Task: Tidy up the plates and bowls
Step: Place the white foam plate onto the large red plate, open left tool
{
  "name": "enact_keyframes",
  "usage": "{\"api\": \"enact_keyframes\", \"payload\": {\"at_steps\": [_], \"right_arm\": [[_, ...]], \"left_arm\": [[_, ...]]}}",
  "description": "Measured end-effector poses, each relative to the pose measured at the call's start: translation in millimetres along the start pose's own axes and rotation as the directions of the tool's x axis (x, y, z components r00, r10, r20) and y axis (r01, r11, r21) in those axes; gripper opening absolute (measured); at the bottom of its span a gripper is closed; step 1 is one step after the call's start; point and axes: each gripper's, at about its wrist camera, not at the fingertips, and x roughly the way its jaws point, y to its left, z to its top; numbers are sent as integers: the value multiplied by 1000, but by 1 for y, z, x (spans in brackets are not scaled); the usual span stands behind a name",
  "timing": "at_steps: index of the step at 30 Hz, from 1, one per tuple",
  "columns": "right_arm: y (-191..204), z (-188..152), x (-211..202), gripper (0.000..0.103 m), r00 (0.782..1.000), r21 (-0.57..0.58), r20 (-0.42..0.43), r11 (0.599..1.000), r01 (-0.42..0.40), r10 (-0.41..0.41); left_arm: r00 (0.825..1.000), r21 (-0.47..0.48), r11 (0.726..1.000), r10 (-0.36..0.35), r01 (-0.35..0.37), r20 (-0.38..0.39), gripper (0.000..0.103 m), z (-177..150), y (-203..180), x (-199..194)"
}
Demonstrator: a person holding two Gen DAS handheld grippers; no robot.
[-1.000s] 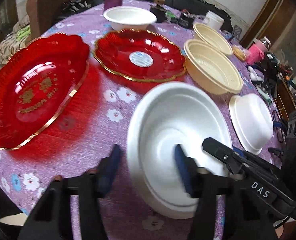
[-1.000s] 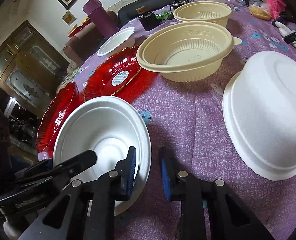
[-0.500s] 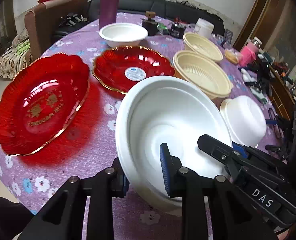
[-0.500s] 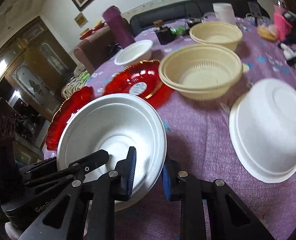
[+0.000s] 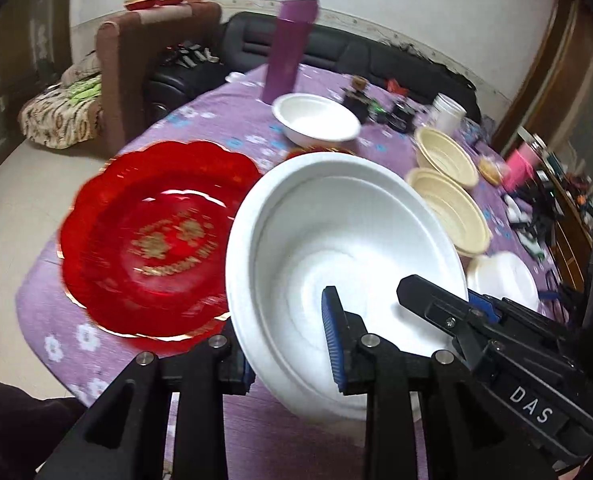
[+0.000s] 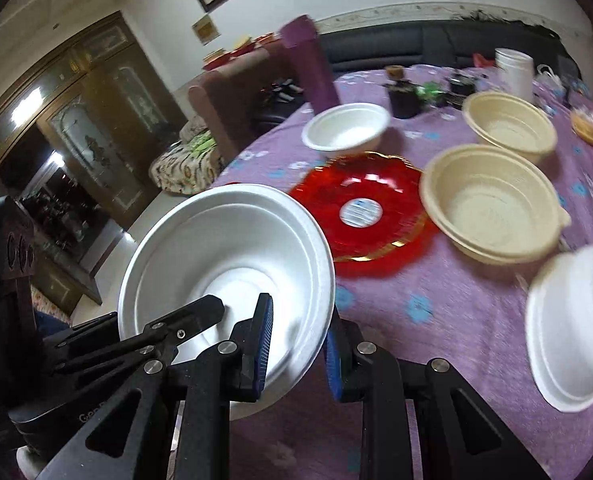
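A white foam bowl (image 5: 336, 232) hangs tilted above the purple table, held by its near rim from two sides. My left gripper (image 5: 288, 356) is shut on the rim's left part, one blue pad inside the bowl and one outside. My right gripper (image 6: 298, 350) is shut on the right part of the same bowl (image 6: 224, 240). On the table lie a large red plate (image 5: 156, 244), a smaller red plate (image 6: 360, 208), two cream bowls (image 6: 492, 204) (image 6: 508, 124), a small white bowl (image 6: 346, 126) and an upside-down white bowl (image 6: 572, 328).
A purple flask (image 6: 312, 68) stands at the table's far side, with a white cup (image 6: 514, 68) and small dark clutter near it. A pink object (image 5: 516, 168) and more clutter sit at the right edge. A brown chair (image 5: 136, 72) and a black sofa stand behind.
My left gripper's jaws have closed on the bowl's rim. Both grippers have raised the bowl off the table and tipped it, so it now hides part of the smaller red plate.
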Motion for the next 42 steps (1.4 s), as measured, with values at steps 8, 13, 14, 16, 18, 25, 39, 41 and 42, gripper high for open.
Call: {"api": "enact_keyframes", "payload": {"at_steps": [8, 13, 14, 16, 18, 25, 39, 41, 42], "right_arm": [[38, 28, 39, 26, 1000, -71, -21, 997, -9, 7], [59, 39, 72, 26, 998, -112, -57, 994, -14, 7], [63, 40, 79, 26, 998, -122, -63, 992, -11, 4], [68, 43, 93, 26, 997, -130, -76, 992, -6, -4], [73, 46, 106, 26, 996, -137, -94, 991, -5, -8], [80, 47, 137, 26, 991, -163, -128, 986, 22, -43], [71, 45, 150, 27, 990, -108, -127, 993, 51, -64], [71, 46, 149, 29, 991, -109, -121, 993, 50, -64], [70, 46, 147, 31, 991, -108, -117, 993, 52, -65]], "left_arm": [[997, -74, 995, 74, -71, 33, 29, 18, 41, 0], [993, -127, 986, 116, -112, 27, 29, 30, 73, 12], [992, -134, 984, 123, -119, 20, 29, 32, 78, 15], [991, -146, 980, 135, -133, 8, 29, 35, 88, 22], [988, -153, 976, 156, -156, -10, 29, 38, 97, 30], [983, -174, 968, 171, -180, -68, 29, 41, 117, 59], [984, -202, 963, 166, -177, -72, 50, 42, 127, 61], [983, -217, 960, 164, -177, -77, 52, 43, 129, 60], [982, -217, 958, 173, -186, -80, 53, 45, 128, 60]]}}
